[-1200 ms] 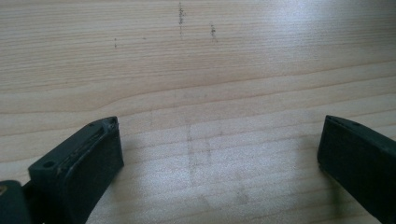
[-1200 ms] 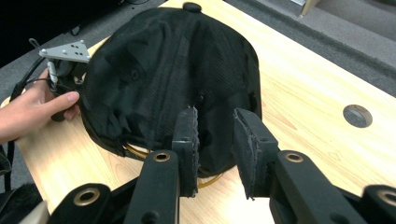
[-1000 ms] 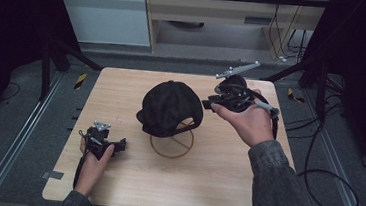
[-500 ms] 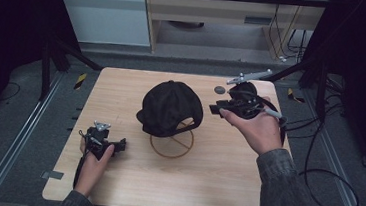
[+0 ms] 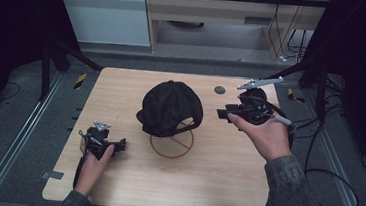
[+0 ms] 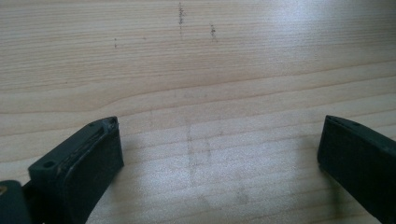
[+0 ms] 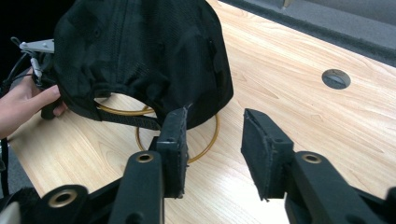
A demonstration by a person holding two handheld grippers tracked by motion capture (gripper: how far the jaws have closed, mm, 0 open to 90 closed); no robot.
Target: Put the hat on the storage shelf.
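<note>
**Right gripper nears a cap on its stand**

Nearest, by the desk's (image 5: 112, 197) front left corner, the left gripper (image 5: 119, 146) rests on the wood in a hand, its jaws spread wide with nothing between them, seemingly parked while the other works.

At the desk's centre, one black cap (image 5: 170, 107) sits on one thin gold wire stand (image 5: 171, 143), which lifts it clear of the wood so its rim can be gripped.

Toward the right edge, the right gripper (image 5: 221, 113) points at the cap. Its jaws have just been opening and stand apart, empty, short of the cap's lower edge, apparently readying a grasp.

One small round hole (image 5: 220, 89) lies near the back edge.
</note>
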